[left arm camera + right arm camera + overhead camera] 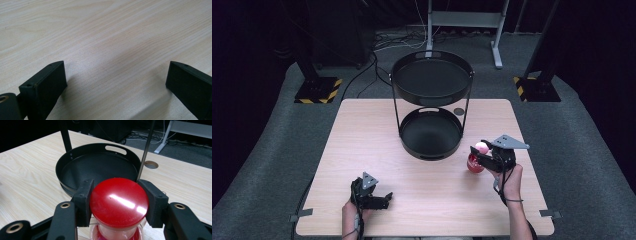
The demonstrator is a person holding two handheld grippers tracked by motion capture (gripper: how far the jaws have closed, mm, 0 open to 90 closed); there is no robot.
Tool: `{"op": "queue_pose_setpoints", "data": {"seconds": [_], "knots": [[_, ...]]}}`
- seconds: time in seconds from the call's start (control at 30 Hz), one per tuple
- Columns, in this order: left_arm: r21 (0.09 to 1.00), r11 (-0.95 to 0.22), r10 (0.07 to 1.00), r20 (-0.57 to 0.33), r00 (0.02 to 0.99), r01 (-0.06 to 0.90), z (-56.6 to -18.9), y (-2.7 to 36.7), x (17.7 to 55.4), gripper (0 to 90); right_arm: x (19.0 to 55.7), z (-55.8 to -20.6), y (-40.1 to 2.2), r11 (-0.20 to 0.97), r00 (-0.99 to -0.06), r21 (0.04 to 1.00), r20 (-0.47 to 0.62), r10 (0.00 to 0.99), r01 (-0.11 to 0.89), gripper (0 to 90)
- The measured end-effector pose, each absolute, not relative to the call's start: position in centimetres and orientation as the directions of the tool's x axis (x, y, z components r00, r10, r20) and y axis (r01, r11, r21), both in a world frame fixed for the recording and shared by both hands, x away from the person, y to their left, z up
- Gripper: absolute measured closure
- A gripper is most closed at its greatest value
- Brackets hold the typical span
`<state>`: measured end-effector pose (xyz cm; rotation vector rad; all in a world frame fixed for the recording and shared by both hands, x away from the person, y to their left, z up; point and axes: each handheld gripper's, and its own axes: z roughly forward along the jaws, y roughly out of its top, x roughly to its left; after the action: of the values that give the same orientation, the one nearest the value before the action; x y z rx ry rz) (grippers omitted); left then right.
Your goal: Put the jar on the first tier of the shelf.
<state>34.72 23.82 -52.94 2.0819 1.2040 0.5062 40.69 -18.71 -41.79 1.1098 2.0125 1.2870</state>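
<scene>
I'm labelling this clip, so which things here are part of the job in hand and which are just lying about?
In the job:
- right hand-held gripper, shut on the red-capped sand timer
- black two-tier round metal tray stand, just ahead of it

Lying about:
- left hand-held gripper, open over bare light wooden table
- grey desk frame on the floor behind
- yellow-and-black striped stand bases

table (pixel 105 37): pale wood-grain top, smooth, low sheen. two-tier tray stand: both the upper tray (pixel 432 80) and the lower tray (pixel 97 167) look like black metal, matt to satin, carried on thin metal rods. hourglass (pixel 119 202): red cap glossy, hard plastic by the look, with a bright glare streak; body below it clear and shiny. right gripper (pixel 119 202): matt black plastic, brass-coloured rivets. floor (pixel 272 135): grey carpet, rough.
</scene>
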Motion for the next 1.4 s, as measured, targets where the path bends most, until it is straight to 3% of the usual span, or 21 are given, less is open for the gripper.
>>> {"op": "queue_pose_setpoints", "data": {"seconds": [1.4], "knots": [[0.715, -0.349, 0.867, 0.0, 0.499, 0.606, -52.9, 23.8, 34.7, 2.9, 42.8, -40.6, -15.8, 0.226, -0.599, 0.917, 0.018, 0.801, 0.33, 48.1]]}}
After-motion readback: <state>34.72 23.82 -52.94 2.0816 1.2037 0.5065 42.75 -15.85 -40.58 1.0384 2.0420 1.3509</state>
